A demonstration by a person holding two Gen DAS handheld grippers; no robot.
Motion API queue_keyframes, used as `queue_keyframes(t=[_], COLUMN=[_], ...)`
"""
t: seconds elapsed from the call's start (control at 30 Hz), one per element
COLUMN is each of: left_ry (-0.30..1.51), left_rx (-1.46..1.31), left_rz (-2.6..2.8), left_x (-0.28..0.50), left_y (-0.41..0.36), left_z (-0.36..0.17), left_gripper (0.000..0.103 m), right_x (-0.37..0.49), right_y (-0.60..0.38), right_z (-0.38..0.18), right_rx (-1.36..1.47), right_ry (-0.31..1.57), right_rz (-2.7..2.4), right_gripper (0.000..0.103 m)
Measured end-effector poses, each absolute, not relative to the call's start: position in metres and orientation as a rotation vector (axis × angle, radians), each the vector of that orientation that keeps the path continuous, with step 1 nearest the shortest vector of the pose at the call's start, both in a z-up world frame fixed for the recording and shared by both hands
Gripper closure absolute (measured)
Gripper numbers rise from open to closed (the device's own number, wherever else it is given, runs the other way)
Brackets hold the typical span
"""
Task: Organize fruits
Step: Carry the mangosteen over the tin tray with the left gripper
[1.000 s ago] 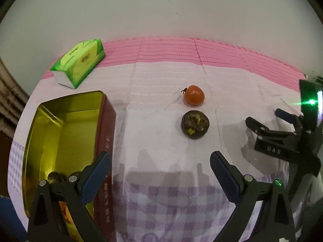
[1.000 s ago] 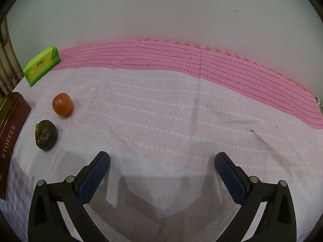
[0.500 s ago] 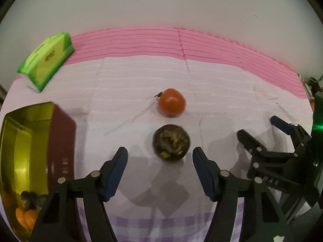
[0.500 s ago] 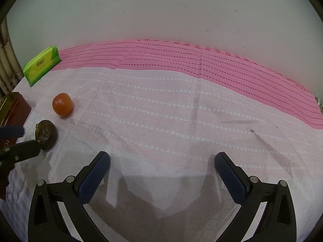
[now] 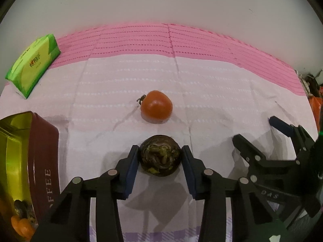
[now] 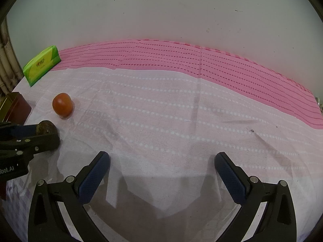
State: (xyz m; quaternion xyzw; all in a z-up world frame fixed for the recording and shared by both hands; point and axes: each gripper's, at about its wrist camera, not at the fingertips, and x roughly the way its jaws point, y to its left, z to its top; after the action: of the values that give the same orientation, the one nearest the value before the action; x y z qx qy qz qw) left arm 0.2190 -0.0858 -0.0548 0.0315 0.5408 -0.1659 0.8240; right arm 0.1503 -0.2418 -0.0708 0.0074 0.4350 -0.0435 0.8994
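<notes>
A dark brown mangosteen (image 5: pixel 160 155) lies on the pink cloth. My left gripper (image 5: pixel 160 153) is shut on it, one blue pad against each side. An orange-red tomato (image 5: pixel 156 106) sits just beyond it; it also shows in the right wrist view (image 6: pixel 62 105), with the mangosteen (image 6: pixel 46 127) partly hidden by the left gripper's fingers. A maroon toffee tin (image 5: pixel 38 153) with a gold inside stands at the left and holds several fruits. My right gripper (image 6: pixel 161 168) is open and empty over bare cloth; it also shows at the right in the left wrist view (image 5: pixel 260 132).
A green tissue pack (image 5: pixel 33 61) lies at the far left by the wall, also in the right wrist view (image 6: pixel 41 67). A white wall runs behind the table. Some clutter (image 5: pixel 311 92) sits past the table's right edge.
My left gripper moved forward from beside the tin to the mangosteen and closed around it. The right gripper has not moved.
</notes>
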Motion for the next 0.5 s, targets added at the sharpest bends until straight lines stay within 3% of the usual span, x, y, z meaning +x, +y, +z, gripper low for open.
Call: queue_keyframes(t=[0.5], left_ry=[1.135], left_rx=[0.056], left_rz=[-0.338], left_x=[0.18], left_y=[-0.061], left_z=[-0.036], left_gripper=[0.065], right_x=[0.15], right_y=[-0.242], right_z=[-0.071], right_rx=[0.015], right_ry=[0.901], right_rz=[-0.09], right_gripper=[0.0])
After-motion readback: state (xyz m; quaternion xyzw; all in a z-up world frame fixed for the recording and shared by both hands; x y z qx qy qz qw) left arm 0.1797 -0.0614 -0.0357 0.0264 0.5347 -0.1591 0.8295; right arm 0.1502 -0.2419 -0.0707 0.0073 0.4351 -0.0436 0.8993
